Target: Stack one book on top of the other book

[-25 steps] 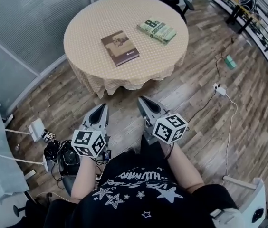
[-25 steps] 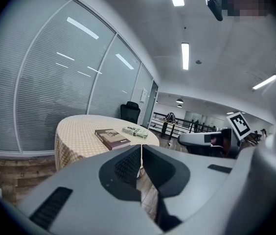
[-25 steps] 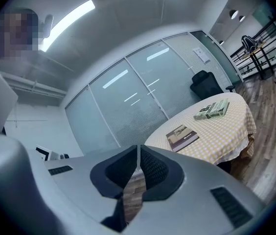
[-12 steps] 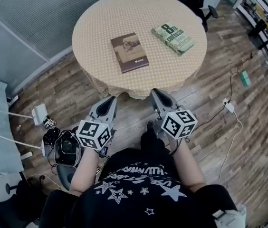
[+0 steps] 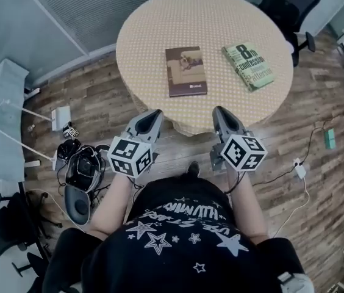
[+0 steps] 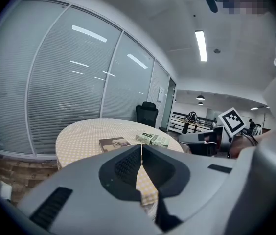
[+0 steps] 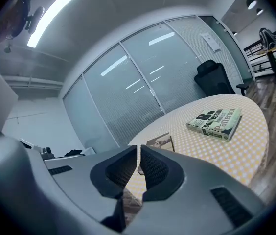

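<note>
A round surface (image 5: 147,35) under a pale yellow checked cloth carries both books. The brown-covered paperback book (image 5: 186,71) lies flat near the middle of the surface. The green paperback book with large black lettering (image 5: 249,66) lies flat toward the surface's right side, apart from the brown one, with bare cloth between them. Neither book rests on the other.

The left gripper (image 5: 155,113), grey with a marker cube, hangs at the near edge of the surface and points toward it. Its fingers (image 6: 128,166) are pressed together with nothing between them. The right gripper (image 5: 219,110) is at the same near edge, beside the left one, and its fingers (image 7: 155,168) are likewise closed tight and empty. Neither gripper touches a book.

A black office chair (image 5: 285,5) stands at the far right side of the surface, on the wood-plank floor (image 5: 318,182).
</note>
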A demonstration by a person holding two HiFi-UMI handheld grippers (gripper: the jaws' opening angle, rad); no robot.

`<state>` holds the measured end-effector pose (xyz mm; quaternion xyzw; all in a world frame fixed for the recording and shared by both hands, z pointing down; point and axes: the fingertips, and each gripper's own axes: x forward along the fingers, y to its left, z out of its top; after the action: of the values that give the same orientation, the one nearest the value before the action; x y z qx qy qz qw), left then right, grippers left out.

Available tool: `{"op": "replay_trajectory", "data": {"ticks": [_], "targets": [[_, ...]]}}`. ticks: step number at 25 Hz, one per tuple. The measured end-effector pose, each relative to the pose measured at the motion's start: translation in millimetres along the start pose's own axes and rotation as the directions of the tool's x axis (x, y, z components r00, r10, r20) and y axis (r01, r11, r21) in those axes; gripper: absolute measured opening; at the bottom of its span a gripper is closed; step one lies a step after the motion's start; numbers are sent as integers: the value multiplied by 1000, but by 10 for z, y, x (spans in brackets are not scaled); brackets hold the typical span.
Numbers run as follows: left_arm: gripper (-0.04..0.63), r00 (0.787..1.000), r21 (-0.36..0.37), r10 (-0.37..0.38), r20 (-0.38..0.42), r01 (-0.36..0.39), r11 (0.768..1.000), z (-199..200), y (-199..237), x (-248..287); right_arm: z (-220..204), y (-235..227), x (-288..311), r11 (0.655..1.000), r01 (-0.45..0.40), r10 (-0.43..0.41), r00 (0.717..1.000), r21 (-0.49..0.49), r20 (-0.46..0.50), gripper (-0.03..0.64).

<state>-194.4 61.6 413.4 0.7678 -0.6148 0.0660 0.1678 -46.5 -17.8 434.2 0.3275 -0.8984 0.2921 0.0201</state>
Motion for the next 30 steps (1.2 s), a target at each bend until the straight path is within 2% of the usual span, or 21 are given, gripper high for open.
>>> {"op": "replay_trajectory", "data": {"ticks": [6, 11, 16, 20, 27, 30], "targets": [[15, 997, -48, 83, 2, -83, 995, -93, 29, 186, 46, -216, 145, 997, -71, 71, 997, 10, -38, 37], [15, 997, -45, 80, -18, -81, 996, -145, -142, 342, -9, -361, 229, 996, -78, 81, 995, 41, -64, 37], [15, 994, -49, 101, -32, -103, 993, -151, -76, 359, -84, -348, 302, 995, -91, 95, 992, 52, -88, 37], [15, 993, -40, 104, -51, -106, 994, -182, 8, 435, -140, -432, 346, 995, -71, 78, 992, 69, -100, 38], [15, 996, -39, 51, -74, -54, 998, -157, 181, 736, -106, -521, 498, 997, -22, 30, 995, 80, -99, 37], [15, 992, -27, 75, -103, -78, 997, -217, 363, 875, -115, -596, 620, 997, 9, 0, 993, 82, -119, 37]]}}
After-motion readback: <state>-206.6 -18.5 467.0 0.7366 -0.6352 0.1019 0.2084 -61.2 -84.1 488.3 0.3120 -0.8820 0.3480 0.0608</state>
